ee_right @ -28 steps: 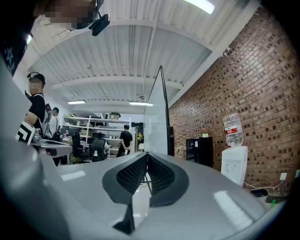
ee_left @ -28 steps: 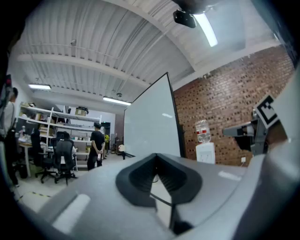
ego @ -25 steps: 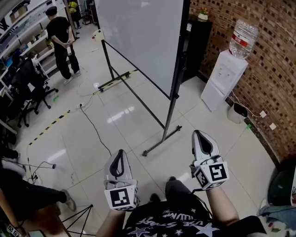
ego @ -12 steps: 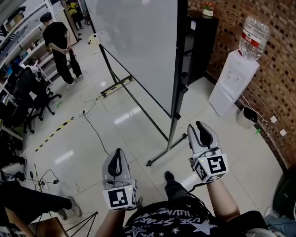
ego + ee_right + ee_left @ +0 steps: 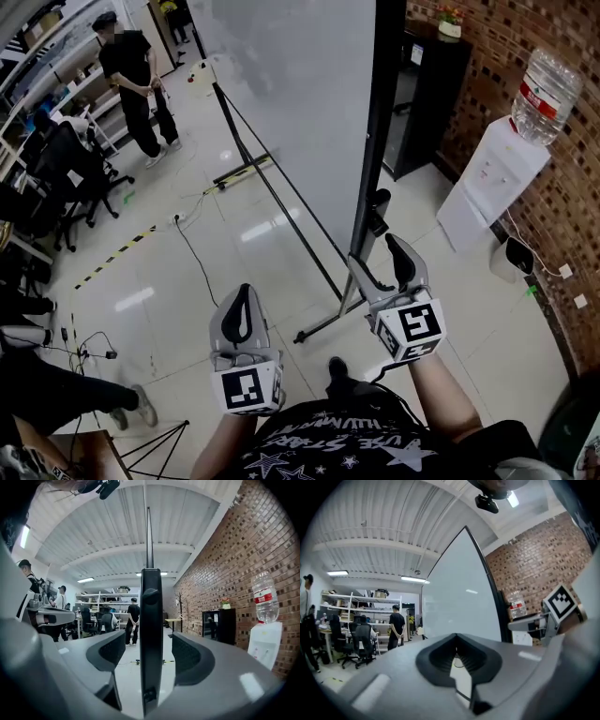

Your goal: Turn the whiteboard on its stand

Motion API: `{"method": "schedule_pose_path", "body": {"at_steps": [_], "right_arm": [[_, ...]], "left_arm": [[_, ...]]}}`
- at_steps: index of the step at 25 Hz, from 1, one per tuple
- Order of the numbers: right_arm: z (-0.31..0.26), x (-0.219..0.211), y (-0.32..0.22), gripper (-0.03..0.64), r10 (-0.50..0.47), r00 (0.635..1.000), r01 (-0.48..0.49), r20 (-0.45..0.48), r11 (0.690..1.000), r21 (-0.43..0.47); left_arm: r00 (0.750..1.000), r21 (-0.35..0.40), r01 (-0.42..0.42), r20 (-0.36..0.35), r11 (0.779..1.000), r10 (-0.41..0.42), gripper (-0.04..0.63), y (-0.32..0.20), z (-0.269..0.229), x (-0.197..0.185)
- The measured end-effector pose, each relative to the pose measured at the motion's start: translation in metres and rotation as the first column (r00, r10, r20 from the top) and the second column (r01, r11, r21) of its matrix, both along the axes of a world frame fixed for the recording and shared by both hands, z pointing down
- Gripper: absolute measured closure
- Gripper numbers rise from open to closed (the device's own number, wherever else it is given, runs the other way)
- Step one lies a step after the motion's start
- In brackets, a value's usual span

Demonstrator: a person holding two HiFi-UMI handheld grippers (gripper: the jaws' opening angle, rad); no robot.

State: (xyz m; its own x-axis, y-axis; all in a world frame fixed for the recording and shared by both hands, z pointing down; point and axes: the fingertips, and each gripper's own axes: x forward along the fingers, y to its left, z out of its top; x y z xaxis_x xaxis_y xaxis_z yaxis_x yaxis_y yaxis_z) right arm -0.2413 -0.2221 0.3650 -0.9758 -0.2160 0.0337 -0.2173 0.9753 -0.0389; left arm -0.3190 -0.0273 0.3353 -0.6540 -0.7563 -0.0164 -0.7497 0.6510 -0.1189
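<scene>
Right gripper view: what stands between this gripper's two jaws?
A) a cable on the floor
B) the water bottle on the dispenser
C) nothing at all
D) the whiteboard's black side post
D: the whiteboard's black side post rises straight up between the pads of the right gripper, whose jaws are opening, with a gap showing on each side of the post.
</scene>
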Motion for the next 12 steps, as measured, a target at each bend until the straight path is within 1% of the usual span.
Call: {"method": "schedule_pose_path", "body": {"at_steps": [5,9,12], "right_arm": [[0.003,-0.031,-0.002,0.284,-0.058,0.998,0.058,-0.015,0.998,0.007],[0.006,-0.049,0.005,0.281,-0.079,0.997,0.079,-0.019,0.997,0.019],[0.006,-0.058,0.007,0.281,-0.078,0.997,0.078,-0.014,0.997,0.019]], "left_arm": [[1.0,-0.005,0.011,-0.009,1.0,-0.011,0.589,-0.021,-0.001,-0.011],[0.999,-0.007,0.031,-0.027,0.999,-0.031,0.589,-0.026,0.01,-0.021],[0.999,-0.018,0.019,-0.047,1.0,-0.019,0.589,-0.031,0.013,-0.02]]}}
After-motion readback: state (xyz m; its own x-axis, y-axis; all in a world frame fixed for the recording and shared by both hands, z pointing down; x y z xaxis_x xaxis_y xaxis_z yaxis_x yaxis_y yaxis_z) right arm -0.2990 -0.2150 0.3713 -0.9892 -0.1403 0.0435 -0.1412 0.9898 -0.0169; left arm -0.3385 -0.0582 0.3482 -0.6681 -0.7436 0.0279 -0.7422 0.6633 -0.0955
